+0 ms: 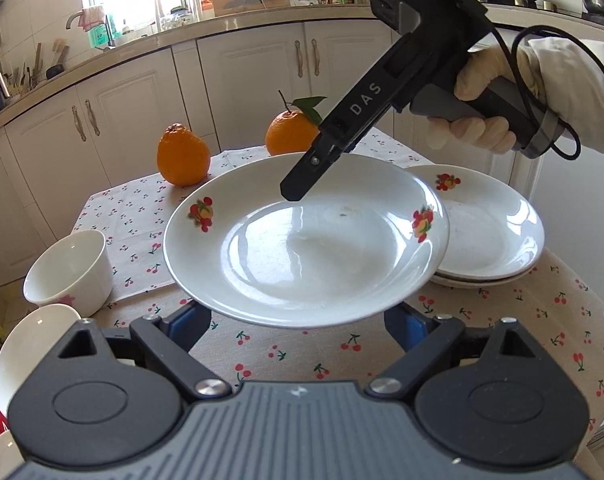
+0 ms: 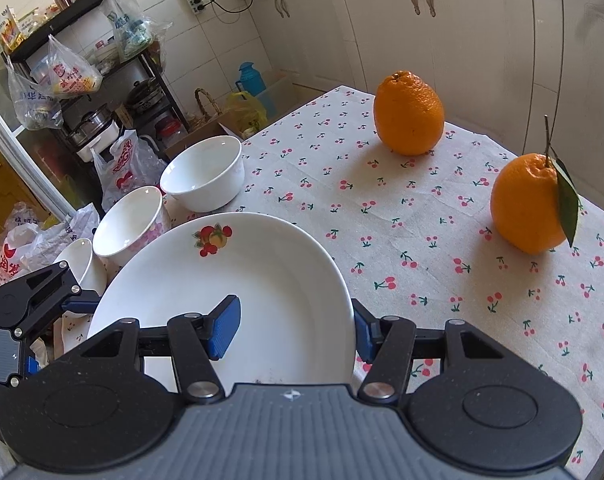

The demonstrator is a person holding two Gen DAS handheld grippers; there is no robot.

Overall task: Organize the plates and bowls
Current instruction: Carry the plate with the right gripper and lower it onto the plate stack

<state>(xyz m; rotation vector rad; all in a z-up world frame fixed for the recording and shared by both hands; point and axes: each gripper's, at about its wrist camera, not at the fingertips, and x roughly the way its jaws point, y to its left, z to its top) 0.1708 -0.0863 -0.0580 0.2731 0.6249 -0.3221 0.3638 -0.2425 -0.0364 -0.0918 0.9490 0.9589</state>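
A white plate (image 1: pixel 302 248) with fruit prints hangs tilted above the table. My right gripper (image 1: pixel 298 188) is shut on its far rim; in the right wrist view one blue pad lies inside the plate (image 2: pixel 238 288) and the other sits outside the rim, either side of the right gripper's (image 2: pixel 294 320) own midpoint. My left gripper (image 1: pixel 302 322) stands open wide at the near rim, and the plate hides its fingertips. A stack of matching plates (image 1: pixel 489 232) rests at the right. Three white bowls (image 2: pixel 202 172) (image 2: pixel 128 224) (image 2: pixel 78 264) stand at the table's left edge.
Two oranges (image 2: pixel 409 114) (image 2: pixel 527 204) sit on the cherry-print tablecloth (image 2: pixel 401 240) toward the back. White cabinets (image 1: pixel 262 68) run behind the table. A gloved hand (image 1: pixel 481 92) holds the right gripper's handle, and its cable hangs at the right. Bags and a metal rack (image 2: pixel 82 80) crowd the floor beyond the bowls.
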